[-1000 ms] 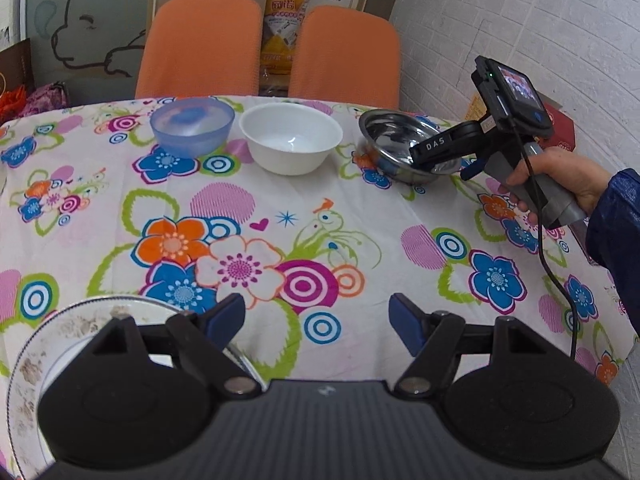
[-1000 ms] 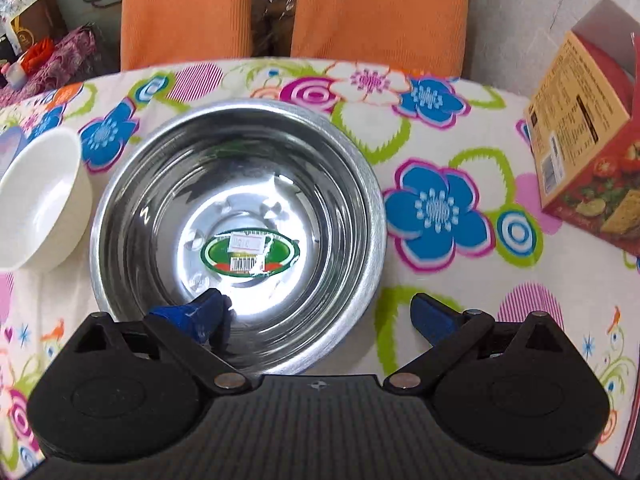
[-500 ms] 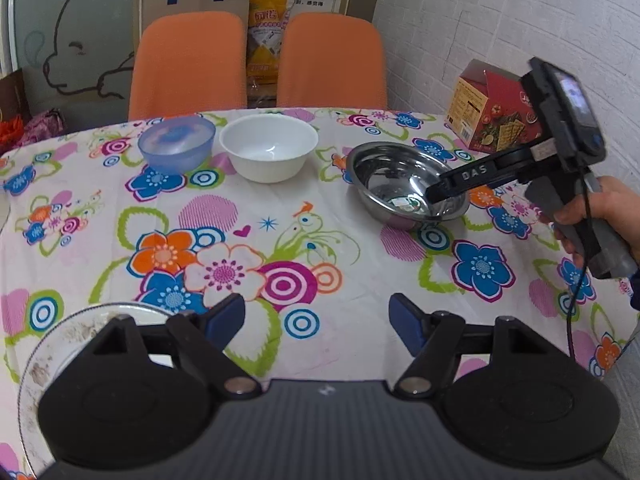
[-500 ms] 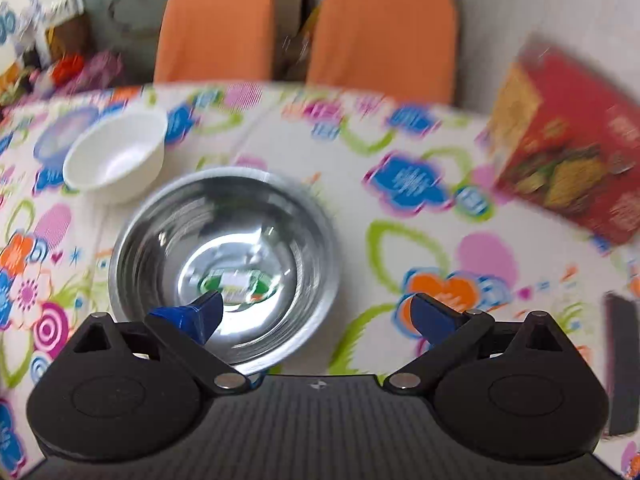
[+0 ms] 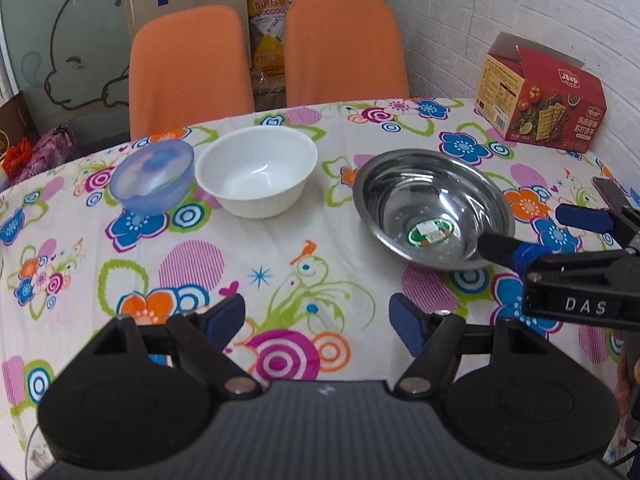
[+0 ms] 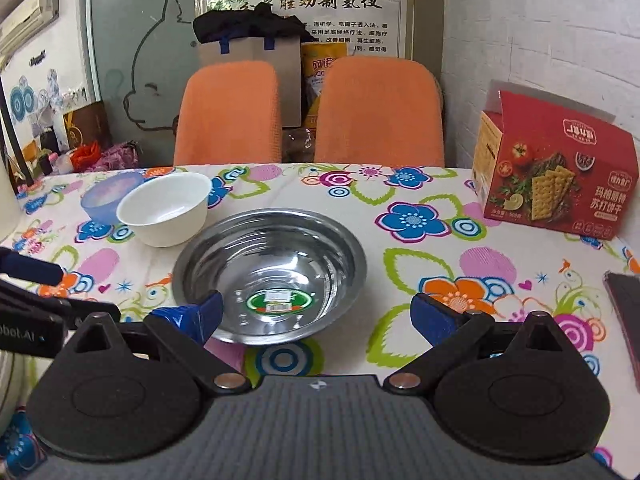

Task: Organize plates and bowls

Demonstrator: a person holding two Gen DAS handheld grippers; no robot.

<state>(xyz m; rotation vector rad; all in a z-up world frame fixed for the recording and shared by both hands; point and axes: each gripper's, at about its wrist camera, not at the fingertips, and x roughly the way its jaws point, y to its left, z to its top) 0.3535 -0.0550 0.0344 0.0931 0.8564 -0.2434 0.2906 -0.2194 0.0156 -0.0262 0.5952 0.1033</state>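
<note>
Three bowls stand in a row on the flowered tablecloth: a blue translucent bowl (image 5: 152,176) (image 6: 104,196) at the left, a white bowl (image 5: 256,176) (image 6: 166,208) beside it, and a steel bowl (image 5: 432,208) (image 6: 272,272) with a green sticker inside. My right gripper (image 6: 316,314) (image 5: 532,232) is open at the steel bowl's near edge. One of its fingers lies over the rim, and nothing is between the two. My left gripper (image 5: 316,316) is open and empty above bare cloth, nearer than the bowls. A patterned plate's rim (image 5: 34,450) peeks out at bottom left, mostly hidden by the gripper body.
A red cracker box (image 5: 544,108) (image 6: 556,184) stands at the back right by the brick wall. A dark flat phone (image 6: 624,320) lies near the right table edge. Two orange chairs (image 6: 312,112) sit behind the table. A left gripper finger (image 6: 32,268) shows at the left.
The right gripper has pulled back from over the steel bowl to its near edge. The left gripper has shifted towards the bowls, and the plate has slid almost out of its view.
</note>
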